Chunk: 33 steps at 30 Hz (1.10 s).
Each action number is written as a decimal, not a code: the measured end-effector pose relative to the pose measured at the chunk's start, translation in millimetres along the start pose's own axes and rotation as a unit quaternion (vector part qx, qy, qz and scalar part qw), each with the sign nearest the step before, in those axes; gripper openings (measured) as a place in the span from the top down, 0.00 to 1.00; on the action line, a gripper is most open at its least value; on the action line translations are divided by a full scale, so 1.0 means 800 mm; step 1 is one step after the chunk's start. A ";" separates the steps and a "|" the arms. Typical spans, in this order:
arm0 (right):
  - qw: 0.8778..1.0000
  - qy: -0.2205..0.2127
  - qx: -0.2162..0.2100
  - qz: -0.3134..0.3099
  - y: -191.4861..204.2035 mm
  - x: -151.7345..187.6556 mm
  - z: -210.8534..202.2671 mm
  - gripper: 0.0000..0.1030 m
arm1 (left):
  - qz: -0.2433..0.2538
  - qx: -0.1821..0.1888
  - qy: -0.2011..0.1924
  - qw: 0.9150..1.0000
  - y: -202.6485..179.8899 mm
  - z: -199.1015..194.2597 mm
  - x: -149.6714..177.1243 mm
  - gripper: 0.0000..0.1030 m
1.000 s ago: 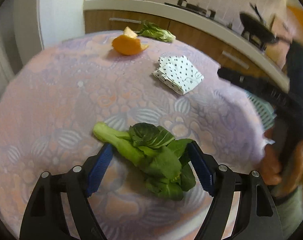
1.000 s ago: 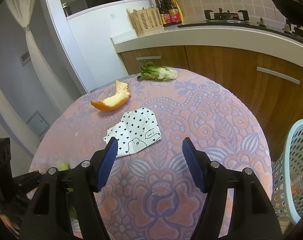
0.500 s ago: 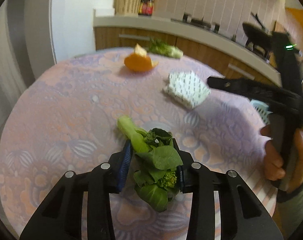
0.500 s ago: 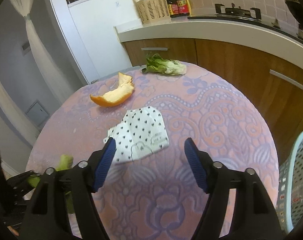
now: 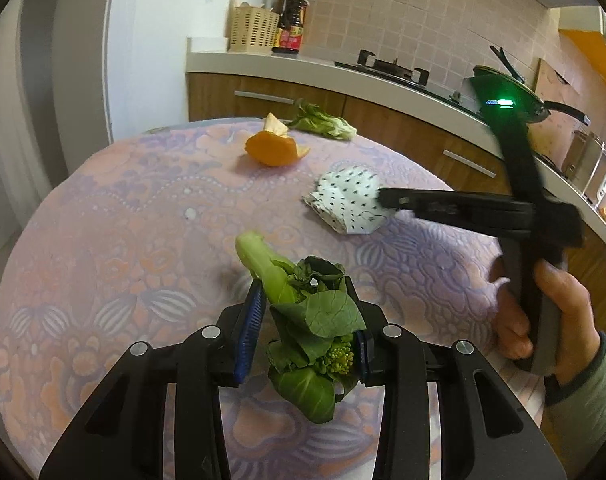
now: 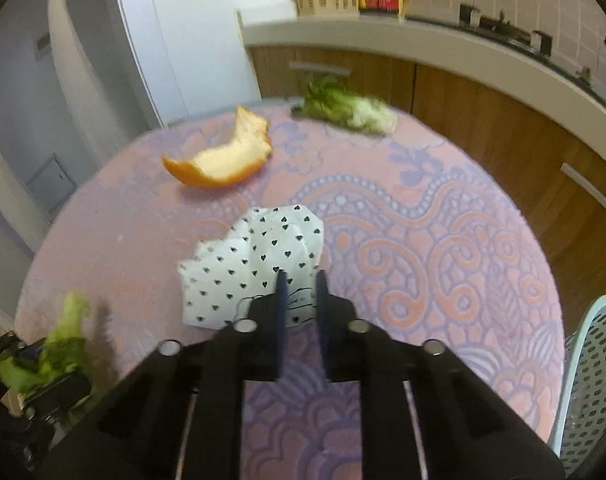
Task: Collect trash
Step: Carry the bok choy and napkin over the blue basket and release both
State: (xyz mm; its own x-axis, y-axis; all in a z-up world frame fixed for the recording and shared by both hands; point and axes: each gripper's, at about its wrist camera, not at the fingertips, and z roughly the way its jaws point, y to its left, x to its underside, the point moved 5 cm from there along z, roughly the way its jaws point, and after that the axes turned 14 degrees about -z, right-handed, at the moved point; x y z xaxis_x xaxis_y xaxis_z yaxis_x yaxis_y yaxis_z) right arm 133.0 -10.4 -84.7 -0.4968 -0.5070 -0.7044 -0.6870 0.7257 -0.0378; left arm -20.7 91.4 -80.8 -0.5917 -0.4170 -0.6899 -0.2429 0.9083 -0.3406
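My left gripper (image 5: 303, 316) is shut on a green leafy vegetable (image 5: 303, 312) and holds it above the round table; it also shows in the right wrist view (image 6: 59, 344). My right gripper (image 6: 299, 280) has its jaws closed to a narrow gap around the near edge of a crumpled white paper with black hearts (image 6: 247, 268), which lies on the table; the paper and gripper also show in the left wrist view (image 5: 351, 200). An orange peel (image 6: 223, 160) and a second leafy vegetable (image 6: 351, 112) lie at the far side.
The table carries a pink and purple patterned cloth (image 6: 443, 248). A pale blue perforated basket (image 6: 591, 380) stands beside the table at the right. Wooden kitchen cabinets and a counter (image 5: 343, 76) with a stove run behind the table.
My left gripper closed on the vegetable and lifted it off the table. My right gripper moved forward to the heart paper and its jaws closed from wide open to a narrow gap.
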 end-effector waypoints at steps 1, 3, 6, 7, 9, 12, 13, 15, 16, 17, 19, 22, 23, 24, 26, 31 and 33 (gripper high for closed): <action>1.000 -0.010 -0.003 0.005 0.000 0.006 -0.012 0.96 | 0.002 0.000 -0.001 1.000 -0.002 0.000 -0.001 0.65; 1.000 -0.024 0.005 0.005 0.000 0.013 -0.031 0.97 | -0.001 0.011 0.003 1.000 -0.004 -0.001 -0.004 0.65; 0.998 -0.059 0.023 0.014 -0.008 0.031 -0.080 0.99 | 0.003 0.028 -0.002 1.000 -0.024 -0.011 -0.008 0.65; 0.997 -0.070 0.036 0.024 -0.017 0.039 -0.100 0.99 | 0.015 0.032 -0.007 0.999 -0.037 -0.015 -0.010 0.65; 0.994 -0.087 0.058 0.043 -0.034 0.055 -0.134 0.99 | 0.031 0.042 -0.010 0.999 -0.061 -0.018 -0.012 0.65; 0.988 -0.112 0.073 0.077 -0.068 0.083 -0.178 0.99 | 0.069 0.062 -0.014 0.996 -0.111 -0.022 -0.012 0.65; 0.986 -0.116 0.084 0.090 -0.083 0.094 -0.192 0.99 | 0.083 0.071 -0.012 0.994 -0.132 -0.021 -0.011 0.65; 0.981 -0.126 0.096 0.112 -0.107 0.110 -0.216 0.99 | 0.102 0.086 -0.007 0.991 -0.164 -0.016 -0.008 0.65; 0.978 -0.132 0.106 0.125 -0.124 0.118 -0.230 0.99 | 0.113 0.098 -0.002 0.989 -0.185 -0.013 -0.006 0.65; 0.974 -0.137 0.114 0.137 -0.138 0.126 -0.241 0.99 | 0.121 0.105 0.000 0.987 -0.202 -0.009 -0.006 0.65; 0.967 -0.146 0.128 0.167 -0.169 0.145 -0.263 0.99 | 0.139 0.121 0.006 0.983 -0.240 0.000 -0.003 0.65; 0.954 -0.155 0.154 0.206 -0.211 0.175 -0.285 0.99 | 0.162 0.139 0.019 0.977 -0.292 0.018 0.001 0.65; 0.950 -0.155 0.162 0.216 -0.222 0.183 -0.289 0.99 | 0.169 0.145 0.024 0.975 -0.307 0.025 0.003 0.65; 0.948 -0.155 0.167 0.224 -0.230 0.189 -0.292 0.99 | 0.175 0.149 0.030 0.973 -0.321 0.031 0.006 0.65; 0.941 -0.150 0.182 0.244 -0.253 0.207 -0.295 0.99 | 0.191 0.161 0.043 0.967 -0.352 0.046 0.012 0.65; 0.928 -0.122 0.203 0.287 -0.298 0.250 -0.285 0.99 | 0.226 0.179 0.082 0.954 -0.422 0.087 0.037 0.65; 0.924 -0.111 0.207 0.301 -0.311 0.262 -0.277 0.99 | 0.236 0.183 0.097 0.950 -0.441 0.101 0.044 0.65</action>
State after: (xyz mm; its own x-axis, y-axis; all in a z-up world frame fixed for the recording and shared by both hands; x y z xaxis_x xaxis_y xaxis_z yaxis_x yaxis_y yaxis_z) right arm 82.4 -400.5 -65.6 -0.5707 0.1215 -0.8121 -0.0363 0.9843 0.1728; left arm 106.2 -246.8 -36.7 -0.7071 0.0790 -0.7027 0.3464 0.9051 -0.2467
